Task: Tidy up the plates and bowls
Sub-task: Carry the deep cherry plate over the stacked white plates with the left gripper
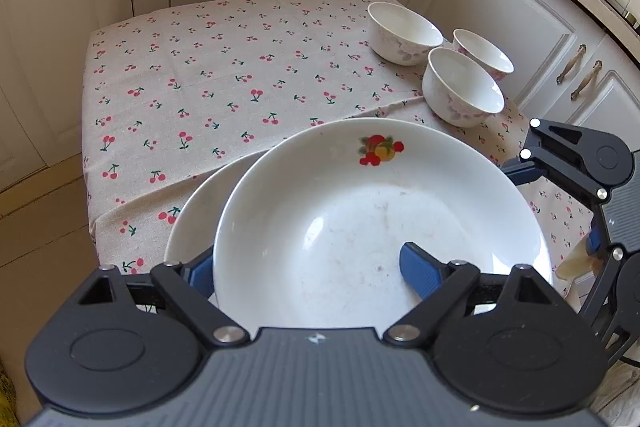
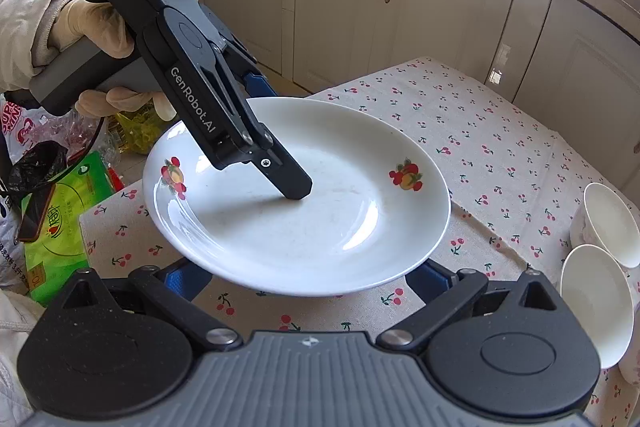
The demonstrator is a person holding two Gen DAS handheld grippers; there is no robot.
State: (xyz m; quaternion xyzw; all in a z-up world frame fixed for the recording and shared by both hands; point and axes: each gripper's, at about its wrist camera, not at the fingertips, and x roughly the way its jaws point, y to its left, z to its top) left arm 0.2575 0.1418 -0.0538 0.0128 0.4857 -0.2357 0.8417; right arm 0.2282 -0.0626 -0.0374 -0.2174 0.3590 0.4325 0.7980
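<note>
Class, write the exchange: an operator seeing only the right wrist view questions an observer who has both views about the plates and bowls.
Operator: I see one plate. Any other?
Observer: Yes. A second plate lies under the fruit-print plate that the left gripper holds.
Operator: I count two bowls. Right?
Observer: No. The left wrist view shows three bowls clustered together on the tablecloth.

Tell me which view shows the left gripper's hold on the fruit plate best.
Right wrist view: the left gripper appears from outside, one finger lying inside the fruit plate, near its rim. The left wrist view shows only one blue pad inside the plate; the other sits behind the rim.
</note>
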